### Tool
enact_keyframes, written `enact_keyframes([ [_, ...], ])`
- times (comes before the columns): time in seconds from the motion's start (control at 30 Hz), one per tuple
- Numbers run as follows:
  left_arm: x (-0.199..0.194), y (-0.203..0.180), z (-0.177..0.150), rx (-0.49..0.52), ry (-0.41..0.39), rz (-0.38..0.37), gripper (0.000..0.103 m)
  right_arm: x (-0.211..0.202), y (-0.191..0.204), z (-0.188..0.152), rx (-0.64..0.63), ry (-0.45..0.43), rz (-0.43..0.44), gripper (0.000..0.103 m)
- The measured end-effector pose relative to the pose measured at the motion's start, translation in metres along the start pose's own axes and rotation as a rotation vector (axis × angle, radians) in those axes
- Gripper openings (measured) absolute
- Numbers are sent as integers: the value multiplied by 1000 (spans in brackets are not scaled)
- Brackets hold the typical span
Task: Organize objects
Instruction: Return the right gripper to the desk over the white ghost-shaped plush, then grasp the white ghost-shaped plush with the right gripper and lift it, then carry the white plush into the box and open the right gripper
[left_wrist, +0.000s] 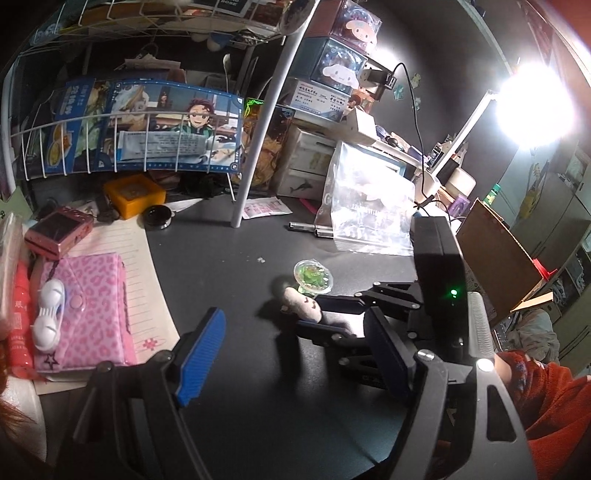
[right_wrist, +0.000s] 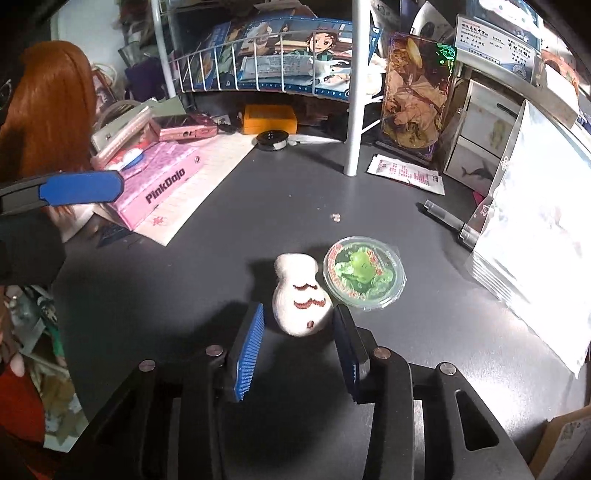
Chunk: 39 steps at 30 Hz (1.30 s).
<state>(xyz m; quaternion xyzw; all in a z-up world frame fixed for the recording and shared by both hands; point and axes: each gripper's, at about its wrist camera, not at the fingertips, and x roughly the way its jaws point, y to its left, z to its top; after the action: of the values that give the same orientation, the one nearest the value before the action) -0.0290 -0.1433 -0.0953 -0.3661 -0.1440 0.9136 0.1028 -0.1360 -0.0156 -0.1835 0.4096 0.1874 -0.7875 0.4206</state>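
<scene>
A small white felt toy (right_wrist: 301, 301) with brown marks lies on the dark desk, touching a round green jelly cup (right_wrist: 364, 273). My right gripper (right_wrist: 299, 319) is open with a blue pad on each side of the toy's near end. Whether the pads touch it is unclear. In the left wrist view the toy (left_wrist: 301, 302) and cup (left_wrist: 313, 277) lie ahead, with the right gripper (left_wrist: 319, 314) around the toy. My left gripper (left_wrist: 295, 338) is open and empty above the desk, nearer than the toy.
A pink box (right_wrist: 162, 182) with a white lens case (left_wrist: 48, 319), a pink camera (left_wrist: 59, 232), an orange box (right_wrist: 269, 118) and a round black tin (right_wrist: 272, 140) sit at left and back. A rack pole (right_wrist: 352, 110), pens (right_wrist: 448, 223) and a clear bag (right_wrist: 535, 229) stand at right.
</scene>
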Motion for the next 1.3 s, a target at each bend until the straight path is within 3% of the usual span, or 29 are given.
enact_keyframes([
  [0.07, -2, -2, 0, 2, -1, 3, 74, 1, 0, 1, -3, -2, -7, 34],
  [0.17, -8, -5, -2, -2, -5, 13, 74, 0, 2, 1, -7, -5, -7, 22],
  [0.3, -14, -11, -4, 4, -3, 25, 74, -18, 10, -2, -22, -42, 16, 21],
  [0.53, -27, -38, -5, 32, -20, -69, 72, -92, 40, -8, -93, -172, 108, 21],
  [0.7, -32, -72, 3, 69, -35, -143, 41, -150, 57, -19, -155, -274, 78, 21],
  [0.77, -34, -88, 8, 88, -44, -184, 35, -169, 56, -25, -166, -301, 46, 21],
  [1.1, -17, -198, 47, 274, -50, -270, 31, -252, -7, -57, -101, -379, -105, 21],
  [1.3, 23, -258, 75, 343, 19, -341, 31, -286, -66, -78, -8, -367, -156, 22],
])
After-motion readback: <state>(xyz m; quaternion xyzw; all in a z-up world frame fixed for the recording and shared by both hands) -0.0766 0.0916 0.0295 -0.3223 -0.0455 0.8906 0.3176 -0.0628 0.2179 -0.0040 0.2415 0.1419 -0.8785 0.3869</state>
